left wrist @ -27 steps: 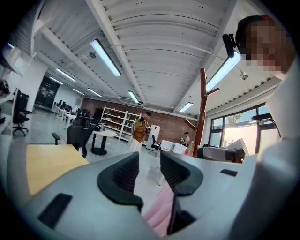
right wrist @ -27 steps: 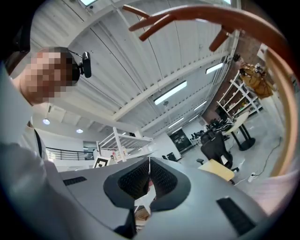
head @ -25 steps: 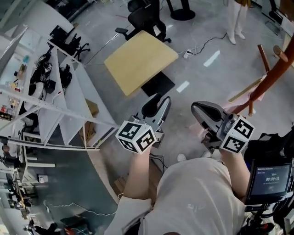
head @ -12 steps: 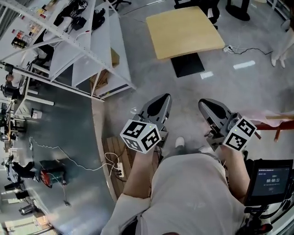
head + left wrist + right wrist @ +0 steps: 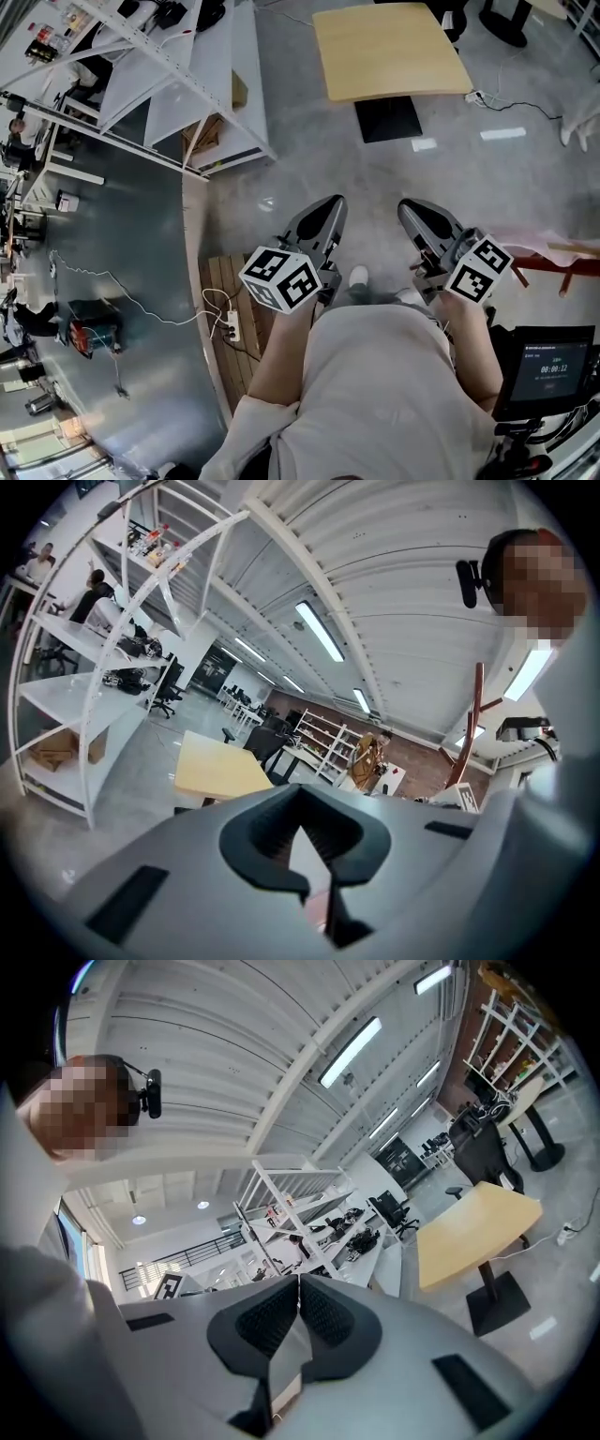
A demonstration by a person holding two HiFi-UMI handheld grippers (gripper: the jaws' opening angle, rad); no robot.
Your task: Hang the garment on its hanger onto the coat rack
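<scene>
My left gripper (image 5: 331,202) and my right gripper (image 5: 405,207) are held side by side in front of the person's body, above the grey floor. Both are shut with nothing between the jaws; the left gripper view (image 5: 299,791) and the right gripper view (image 5: 299,1276) show the pads meeting. At the head view's right edge lies a pale pink garment (image 5: 527,239) with a light wooden hanger (image 5: 574,249), beside a brown limb of the coat rack (image 5: 555,266). The rack's brown post (image 5: 474,722) stands far off in the left gripper view. Neither gripper touches them.
A yellow-topped table (image 5: 392,49) stands ahead on a black base. White shelving (image 5: 164,80) runs along the left. A wooden pallet with a power strip (image 5: 231,326) lies by my left side. A small screen (image 5: 549,368) is at lower right.
The head view has swung left and down: the coat rack and garment slid to the right edge, the shelving and table came nearer the middle. Both grippers stayed before the body.
</scene>
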